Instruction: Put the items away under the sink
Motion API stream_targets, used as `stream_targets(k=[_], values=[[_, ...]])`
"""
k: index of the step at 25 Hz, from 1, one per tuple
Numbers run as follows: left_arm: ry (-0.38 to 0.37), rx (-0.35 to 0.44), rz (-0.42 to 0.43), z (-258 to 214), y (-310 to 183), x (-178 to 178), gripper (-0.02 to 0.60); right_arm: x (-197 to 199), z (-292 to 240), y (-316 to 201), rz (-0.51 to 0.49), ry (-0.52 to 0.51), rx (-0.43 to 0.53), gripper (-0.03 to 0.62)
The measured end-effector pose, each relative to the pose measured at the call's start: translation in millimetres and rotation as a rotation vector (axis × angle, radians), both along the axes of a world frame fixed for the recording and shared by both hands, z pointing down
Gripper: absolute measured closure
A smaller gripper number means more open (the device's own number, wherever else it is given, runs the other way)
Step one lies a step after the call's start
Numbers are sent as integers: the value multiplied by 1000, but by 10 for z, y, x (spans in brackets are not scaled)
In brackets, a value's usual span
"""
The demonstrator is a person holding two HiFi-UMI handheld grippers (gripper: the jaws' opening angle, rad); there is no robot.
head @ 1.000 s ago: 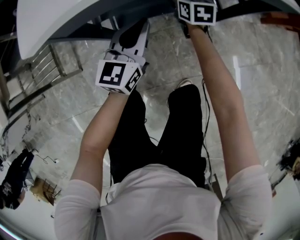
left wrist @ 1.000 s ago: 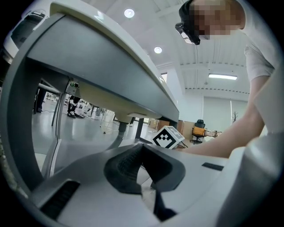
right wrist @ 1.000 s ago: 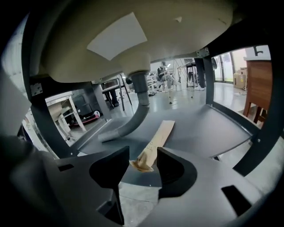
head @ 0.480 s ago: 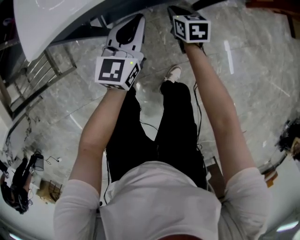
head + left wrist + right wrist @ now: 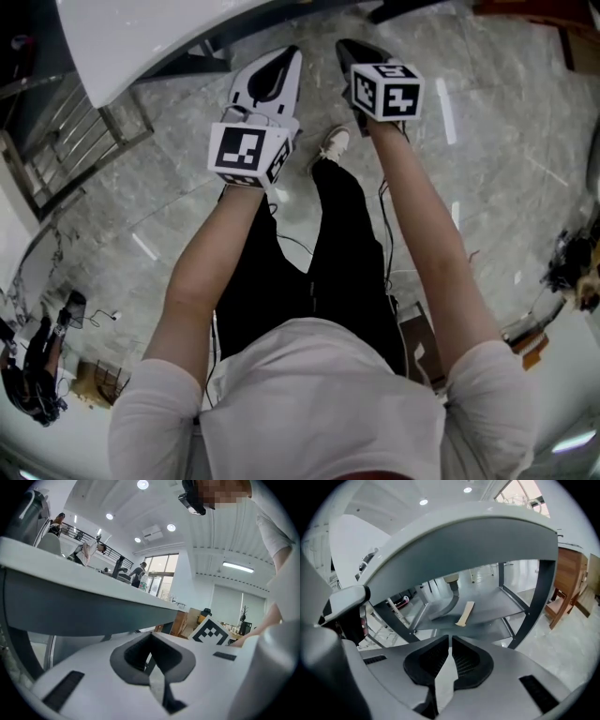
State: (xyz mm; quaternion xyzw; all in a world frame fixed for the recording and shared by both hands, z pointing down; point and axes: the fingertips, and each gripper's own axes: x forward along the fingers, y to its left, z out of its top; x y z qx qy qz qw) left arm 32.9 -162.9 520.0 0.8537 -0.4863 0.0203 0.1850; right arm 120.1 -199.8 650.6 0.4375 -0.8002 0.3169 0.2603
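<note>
Lying on grey shelf [image 5: 501,601]: pale tan strip [image 5: 465,613]

The left gripper [image 5: 151,639] had a pale grey body with black ribbed pads and black slots, and the right gripper [image 5: 450,641] was coloured the same. Each marker cube [image 5: 248,153] bore black squares on white. The floor [image 5: 506,169] was grey marble with paler veins. The person's trousers [image 5: 272,272] were black, the T-shirt [image 5: 319,412] and shoe [image 5: 333,142] white. The counter [image 5: 141,37] was white on top and dark grey beneath. The strip [image 5: 465,613] was pale tan, its shelf [image 5: 497,602] grey, and the cabinet [image 5: 567,583] brown wood.
</note>
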Motion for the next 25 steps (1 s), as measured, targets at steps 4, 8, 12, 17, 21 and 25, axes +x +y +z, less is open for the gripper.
stream_targets(k=[4, 8, 12, 17, 21, 25], values=[[3, 19, -21, -405, -34, -29, 580, -11, -452, 38, 31, -38, 26, 545], [8, 44, -40, -832, -32, -98, 580, -47, -901, 126, 46, -80, 50, 545], [8, 59, -65, -1224, -14, -149, 579, -148, -1363, 264, -5, -99, 78, 545], [7, 86, -111, -1685, 53, -300, 580, -193, -1897, 286, -40, -116, 138, 545], [17, 121, -152, -2050, 104, -395, 580, -160, -2371, 228, -54, -137, 205, 545], [17, 163, -175, -2447, 170, -458, 580, -163, -2878, 232, -80, -168, 275, 545]])
